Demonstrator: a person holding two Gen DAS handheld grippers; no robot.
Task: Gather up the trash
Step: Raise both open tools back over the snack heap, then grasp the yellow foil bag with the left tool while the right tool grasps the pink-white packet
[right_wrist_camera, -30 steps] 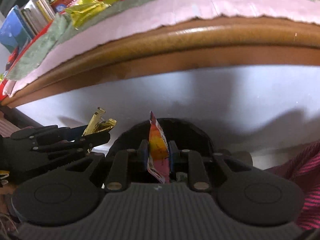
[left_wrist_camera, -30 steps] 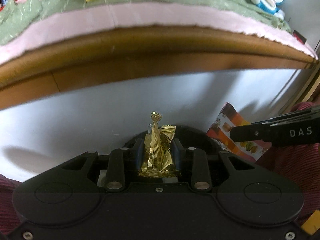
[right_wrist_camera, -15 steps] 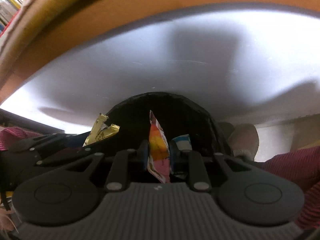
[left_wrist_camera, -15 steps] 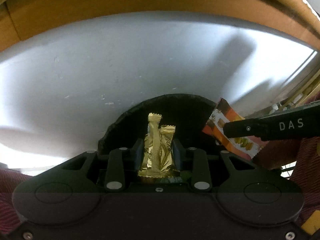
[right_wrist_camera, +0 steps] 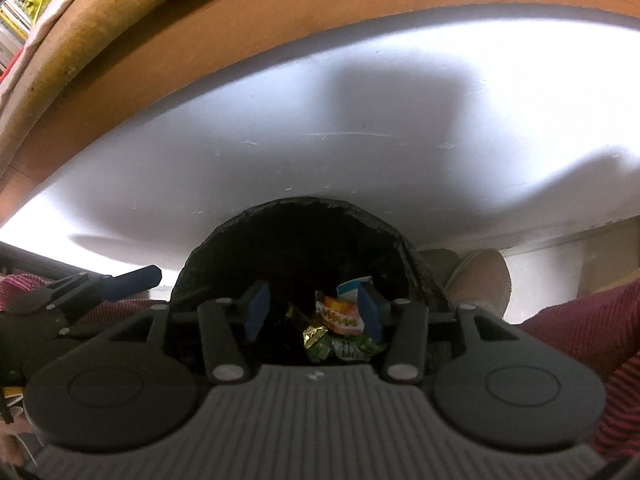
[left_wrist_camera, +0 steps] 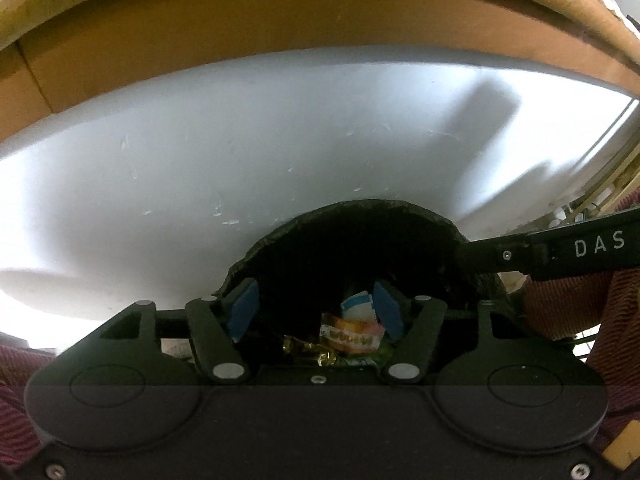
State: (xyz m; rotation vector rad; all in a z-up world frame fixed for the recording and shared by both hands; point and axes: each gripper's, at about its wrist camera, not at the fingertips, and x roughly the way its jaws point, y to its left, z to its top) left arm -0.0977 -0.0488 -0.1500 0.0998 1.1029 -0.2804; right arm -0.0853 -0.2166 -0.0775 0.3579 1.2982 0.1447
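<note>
Fingers of left gripper (left_wrist_camera: 316, 310) spread apart, empty, poised over black bin (left_wrist_camera: 360, 212); same for right gripper (right_wrist_camera: 312, 310). Gold wrapper (left_wrist_camera: 308, 350) and orange wrapper (left_wrist_camera: 354, 334) lying loose at bin bottom, 6 o'clock, among green wrapper (right_wrist_camera: 344, 348). Best lifted straight up, clear of rim, before swinging away. Beyond, at 12 o'clock, white panel (left_wrist_camera: 280, 120) under wooden bed frame (left_wrist_camera: 280, 12).
</note>
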